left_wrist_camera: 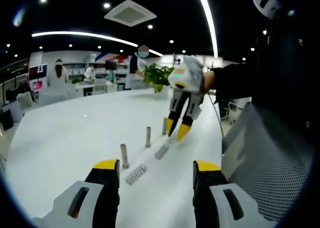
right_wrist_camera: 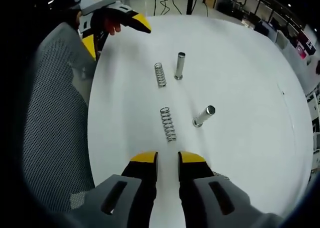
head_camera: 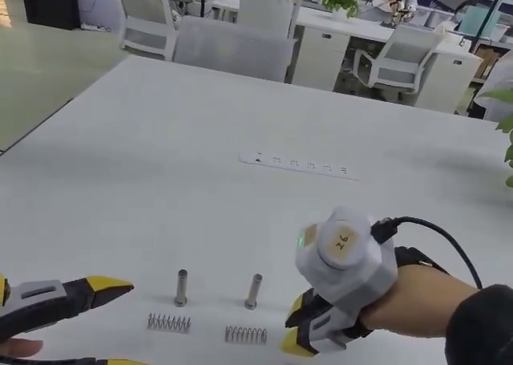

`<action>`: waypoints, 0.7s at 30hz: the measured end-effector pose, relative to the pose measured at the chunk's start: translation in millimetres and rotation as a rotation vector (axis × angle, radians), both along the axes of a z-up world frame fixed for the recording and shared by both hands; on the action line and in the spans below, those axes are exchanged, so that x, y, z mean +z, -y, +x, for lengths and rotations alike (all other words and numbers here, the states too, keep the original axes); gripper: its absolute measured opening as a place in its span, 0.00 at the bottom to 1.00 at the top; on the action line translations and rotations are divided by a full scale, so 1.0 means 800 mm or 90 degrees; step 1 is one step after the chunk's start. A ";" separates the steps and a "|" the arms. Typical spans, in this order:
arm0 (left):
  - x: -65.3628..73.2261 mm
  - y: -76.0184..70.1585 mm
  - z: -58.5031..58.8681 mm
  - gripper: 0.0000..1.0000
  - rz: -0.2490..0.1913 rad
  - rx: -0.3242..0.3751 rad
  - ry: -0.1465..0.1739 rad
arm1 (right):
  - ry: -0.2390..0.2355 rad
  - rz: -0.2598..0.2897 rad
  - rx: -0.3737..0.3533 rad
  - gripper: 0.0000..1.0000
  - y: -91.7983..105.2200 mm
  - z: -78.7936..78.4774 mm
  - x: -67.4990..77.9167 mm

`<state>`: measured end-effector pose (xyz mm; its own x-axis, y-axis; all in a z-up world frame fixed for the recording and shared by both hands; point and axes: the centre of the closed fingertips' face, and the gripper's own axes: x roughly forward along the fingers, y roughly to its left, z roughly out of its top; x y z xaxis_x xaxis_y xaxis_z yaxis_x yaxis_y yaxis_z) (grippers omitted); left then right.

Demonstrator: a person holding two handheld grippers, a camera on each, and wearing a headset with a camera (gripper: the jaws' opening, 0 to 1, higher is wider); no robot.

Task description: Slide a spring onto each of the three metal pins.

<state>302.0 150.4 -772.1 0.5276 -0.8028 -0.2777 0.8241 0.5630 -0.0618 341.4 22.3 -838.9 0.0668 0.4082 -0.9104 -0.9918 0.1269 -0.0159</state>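
springs (head_camera: 169, 323) lie flat by upright pins (head_camera: 181, 288): two pins in head view, three in left gripper view. left tool (left_wrist_camera: 156, 165) gapes empty; right tool (right_wrist_camera: 168, 157) barely parted.

Standing upright in a row on white table (head_camera: 144, 164): first pin (head_camera: 181, 288), second pin (head_camera: 253, 291), third pin (left_wrist_camera: 164, 126). Lying flat just beside the first two: first spring (head_camera: 168, 323), second spring (head_camera: 246, 334). Sitting farther back, well apart from these: socket strip (head_camera: 296, 164).
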 end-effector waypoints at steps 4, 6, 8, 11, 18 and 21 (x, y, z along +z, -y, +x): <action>-0.001 0.000 -0.001 0.54 0.001 -0.002 -0.002 | 0.000 -0.001 0.016 0.12 -0.012 0.003 -0.003; -0.001 0.001 -0.001 0.53 0.002 -0.003 -0.003 | 0.000 -0.006 0.025 0.12 -0.016 0.004 -0.008; -0.002 0.001 -0.002 0.53 0.002 -0.003 -0.004 | 0.001 -0.013 0.033 0.12 -0.018 0.006 -0.011; -0.002 0.001 -0.002 0.53 0.003 -0.004 -0.006 | 0.000 -0.018 0.041 0.11 -0.020 0.007 -0.016; -0.004 0.003 -0.003 0.52 0.005 -0.008 -0.009 | -0.002 -0.040 0.061 0.11 -0.022 0.011 -0.026; -0.004 0.003 -0.003 0.52 0.005 -0.008 -0.010 | -0.003 -0.045 0.065 0.10 -0.023 0.011 -0.030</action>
